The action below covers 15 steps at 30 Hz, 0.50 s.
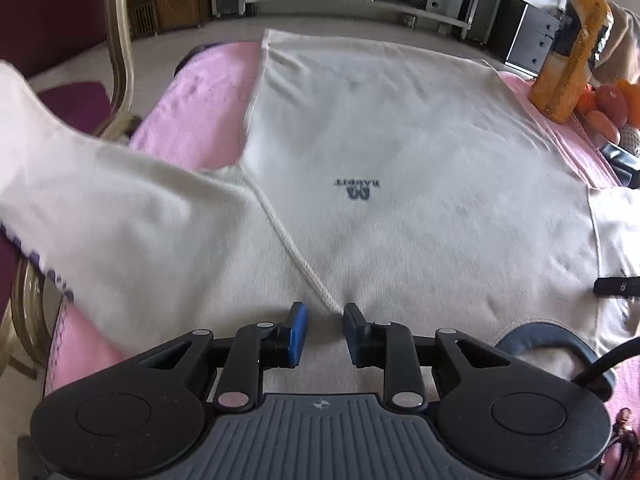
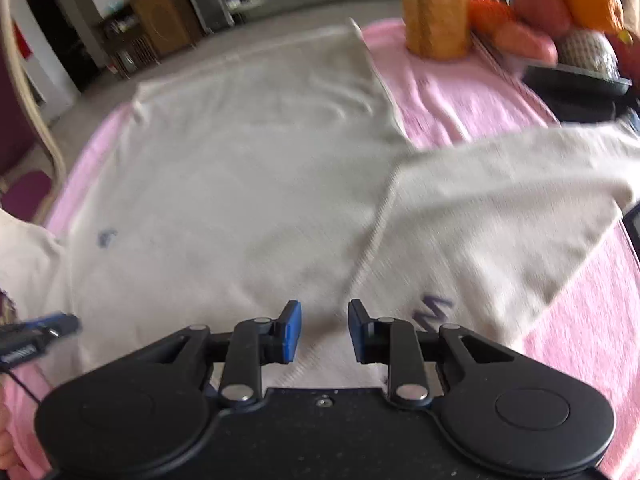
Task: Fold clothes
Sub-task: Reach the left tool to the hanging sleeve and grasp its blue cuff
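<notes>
A cream short-sleeved T-shirt (image 1: 400, 152) with a dark blue printed logo (image 1: 354, 190) lies spread flat across the table, which is covered by a pink cloth (image 1: 188, 108). The hem reaches the far edge, and the navy-trimmed collar (image 1: 536, 336) sits at the near edge.

The left gripper (image 1: 324, 334) hovers low over the shirt near the collar, blue-padded fingers (image 1: 297, 332) set a narrow gap apart, nothing between them. A raised seam (image 1: 296, 252) runs diagonally from the armpit right up to that gap. The left sleeve (image 1: 100, 216) stretches out over the left edge of the table, beside a chair with a curved pale frame (image 1: 120, 48) and a purple seat.

In the right wrist view, blurred, the right gripper (image 2: 325, 332) is also over the shoulder area at the near edge, its jaws likewise a little apart and empty. The right sleeve (image 2: 520, 200) fans out toward the right edge over the pink cloth, with a blue letter mark (image 2: 434, 308) showing just beside the gripper.

At the far right corner stands a bottle of orange juice (image 1: 572, 52), and next to it a dark tray of orange and red fruit (image 2: 540, 20). The tip of the other gripper pokes in at the left side of this view.
</notes>
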### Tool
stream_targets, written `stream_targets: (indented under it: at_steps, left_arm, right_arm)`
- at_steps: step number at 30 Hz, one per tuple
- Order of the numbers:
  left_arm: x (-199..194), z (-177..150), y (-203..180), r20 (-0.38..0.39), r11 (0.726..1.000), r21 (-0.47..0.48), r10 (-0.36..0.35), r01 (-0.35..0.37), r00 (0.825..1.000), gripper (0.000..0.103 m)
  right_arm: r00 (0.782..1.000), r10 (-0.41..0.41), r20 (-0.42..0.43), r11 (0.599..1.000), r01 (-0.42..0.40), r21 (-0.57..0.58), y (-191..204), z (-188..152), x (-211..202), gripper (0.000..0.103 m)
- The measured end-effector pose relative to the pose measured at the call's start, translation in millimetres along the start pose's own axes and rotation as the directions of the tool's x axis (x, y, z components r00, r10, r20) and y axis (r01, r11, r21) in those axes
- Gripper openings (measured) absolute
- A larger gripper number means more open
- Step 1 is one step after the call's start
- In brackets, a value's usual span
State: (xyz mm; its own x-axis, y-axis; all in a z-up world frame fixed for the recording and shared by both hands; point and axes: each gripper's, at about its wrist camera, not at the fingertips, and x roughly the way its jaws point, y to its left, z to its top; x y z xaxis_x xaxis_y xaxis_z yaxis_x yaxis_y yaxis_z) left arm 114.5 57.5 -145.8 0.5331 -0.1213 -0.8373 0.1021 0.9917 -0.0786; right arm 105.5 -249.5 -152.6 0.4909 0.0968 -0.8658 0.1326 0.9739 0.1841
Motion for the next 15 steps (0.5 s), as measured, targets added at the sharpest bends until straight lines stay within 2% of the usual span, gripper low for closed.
stream_targets:
  at_steps: [5,9,11,12,15]
  left_arm:
    - [-12.6,-13.6,10.7,-0.065,0.999,-0.042,-0.028,0.025,0.998,0.026]
    - [-23.8,-25.1,12.9,-0.088,0.999,-0.051,-0.019,0.014,0.996,0.026]
    - [-33.9,-28.7,17.4,-0.071,0.998,-0.068,-0.004,-0.001,0.997,0.026]
    - [-43.4,-26.4,23.8,-0.040,0.996,-0.089,-0.003,0.000,0.999,0.026]
    - [-72.1,-19.4,43.0,0.054,0.988,-0.152,0.002,0.006,0.999,0.026]
  right_arm:
    - [0.999,-0.029,-0.032,1.000,0.030,0.004,-9.1,-17.4,-12.2,0.025]
    - [0.997,-0.066,-0.032,0.992,0.069,0.103,-22.2,-36.3,-28.6,0.026]
    - [0.993,-0.116,0.017,0.982,0.112,0.150,-27.9,-43.8,-41.3,0.026]
    - [0.993,-0.108,0.054,0.980,0.098,0.173,-31.3,-45.4,-49.0,0.026]
    - [0.984,-0.024,0.176,0.972,-0.018,0.235,-38.2,-45.8,-76.6,0.028]
